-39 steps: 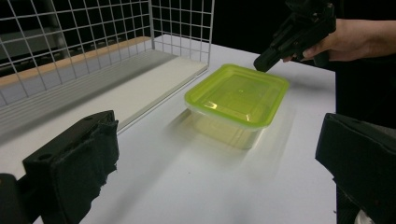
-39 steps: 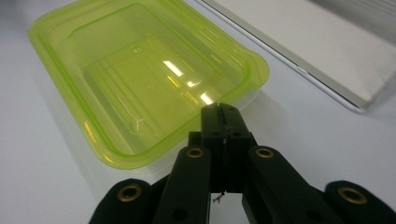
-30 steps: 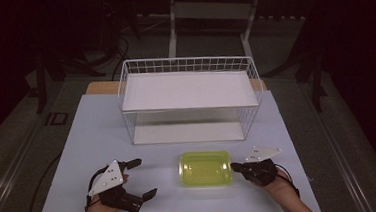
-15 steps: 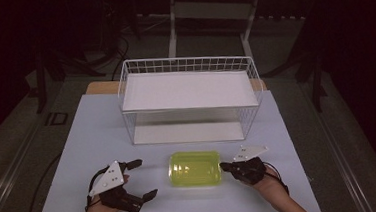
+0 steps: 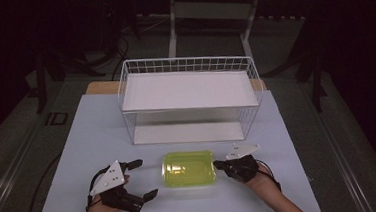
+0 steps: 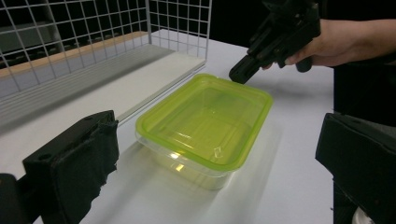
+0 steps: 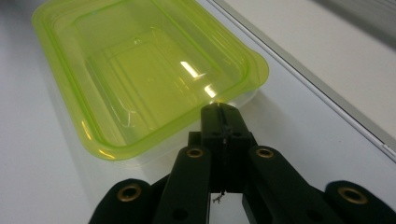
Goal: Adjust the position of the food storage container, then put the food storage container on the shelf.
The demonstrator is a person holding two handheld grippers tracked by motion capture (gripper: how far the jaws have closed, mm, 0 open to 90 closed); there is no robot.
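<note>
A clear rectangular container with a yellow-green lid (image 5: 189, 168) (image 6: 205, 119) (image 7: 140, 70) lies flat on the white table, near its front edge. My right gripper (image 5: 220, 167) (image 7: 224, 109) is shut, and its tips touch the lid's right-hand rim; the left gripper view also catches this gripper (image 6: 243, 72) at the lid's far corner. My left gripper (image 5: 145, 178) rests on the table left of the container, a short gap away. It is open, its jaws spread wide and pointed at the container, with nothing between them.
A white wire basket (image 5: 185, 62) (image 6: 177, 23) stands behind the container, open toward me, with a white shelf board (image 5: 187, 91) inside and a white base board (image 7: 327, 46). Bare tabletop (image 5: 93, 137) lies to the left. Dark floor surrounds the table.
My right gripper has moved left with its tips against the container, and the container has slid left toward the table's middle. The left gripper has stayed where it was, open.
</note>
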